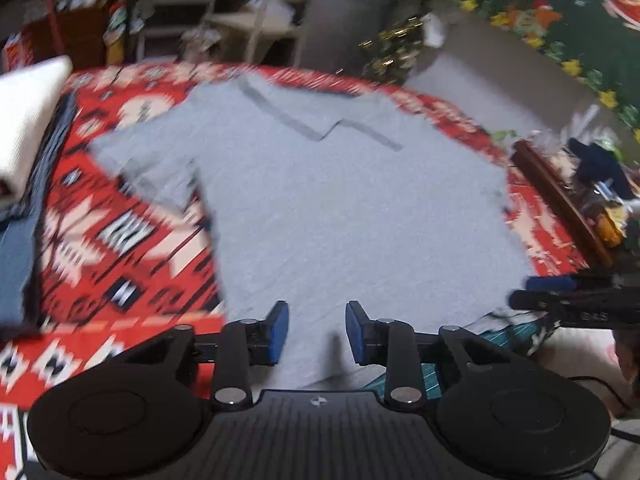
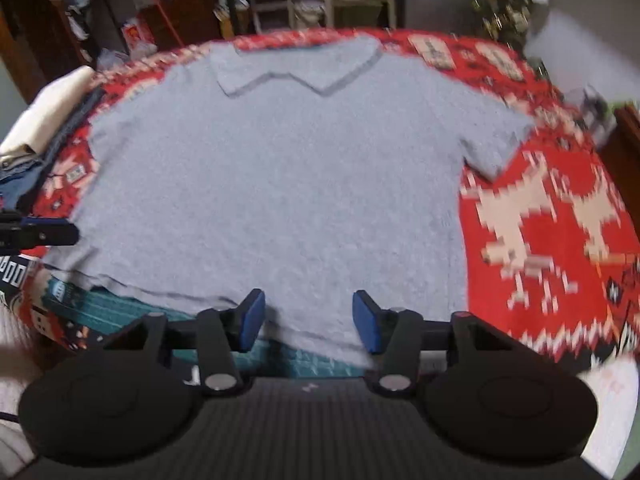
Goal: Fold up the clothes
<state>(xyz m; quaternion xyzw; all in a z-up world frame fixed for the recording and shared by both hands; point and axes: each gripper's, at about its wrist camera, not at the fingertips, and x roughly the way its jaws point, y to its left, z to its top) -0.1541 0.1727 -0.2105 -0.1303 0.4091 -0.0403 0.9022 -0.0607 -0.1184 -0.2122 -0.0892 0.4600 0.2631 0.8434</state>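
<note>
A grey short-sleeved polo shirt (image 1: 340,208) lies spread flat on a red patterned cloth (image 1: 120,240), collar at the far side. It also shows in the right wrist view (image 2: 280,184). My left gripper (image 1: 317,332) is open and empty, just above the shirt's near hem on its left part. My right gripper (image 2: 308,320) is open and empty over the near hem. The right gripper's tip shows at the right edge of the left wrist view (image 1: 560,296). The left gripper's tip shows at the left edge of the right wrist view (image 2: 44,232).
Folded white and blue clothes (image 1: 24,128) are stacked at the left of the cloth, also in the right wrist view (image 2: 48,116). A wooden tray with clutter (image 1: 572,200) stands at the right. Shelves and a white chair (image 1: 256,16) stand behind.
</note>
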